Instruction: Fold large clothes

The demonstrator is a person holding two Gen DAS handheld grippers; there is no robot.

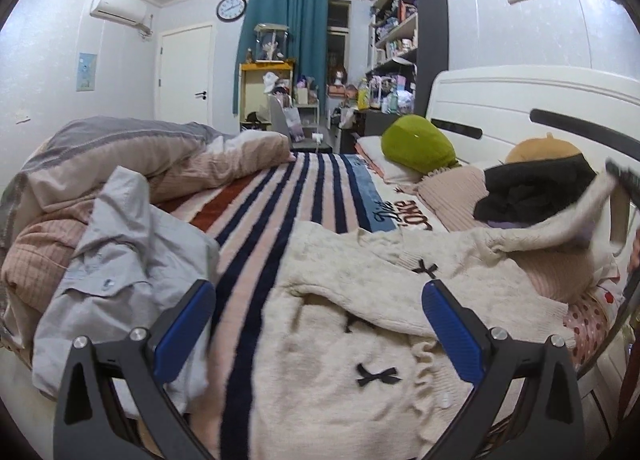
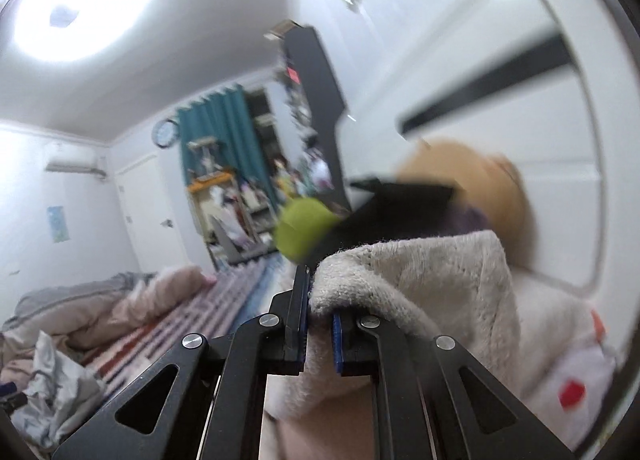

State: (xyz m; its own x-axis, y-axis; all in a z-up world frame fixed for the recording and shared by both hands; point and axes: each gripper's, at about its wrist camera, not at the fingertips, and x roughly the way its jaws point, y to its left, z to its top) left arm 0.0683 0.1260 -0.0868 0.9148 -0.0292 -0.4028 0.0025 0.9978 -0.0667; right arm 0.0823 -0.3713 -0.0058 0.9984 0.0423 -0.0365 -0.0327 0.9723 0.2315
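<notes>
A cream knit sweater point(image 1: 360, 292) with small black bows lies spread on the striped bed cover point(image 1: 280, 195). My left gripper point(image 1: 316, 300) is open and empty, low over the sweater's near part. My right gripper point(image 2: 318, 300) is shut on a sleeve or edge of the cream sweater point(image 2: 420, 280) and holds it lifted in front of the headboard. It shows at the right edge of the left wrist view point(image 1: 616, 183), with the lifted cloth hanging from it.
A crumpled grey shirt point(image 1: 120, 260) lies at the left beside a bunched pink and grey duvet point(image 1: 120, 155). A green plush point(image 1: 416, 143), an orange plush point(image 1: 540, 147) and a black garment point(image 1: 532, 187) lie by the white headboard point(image 1: 520, 99). Shelves stand behind.
</notes>
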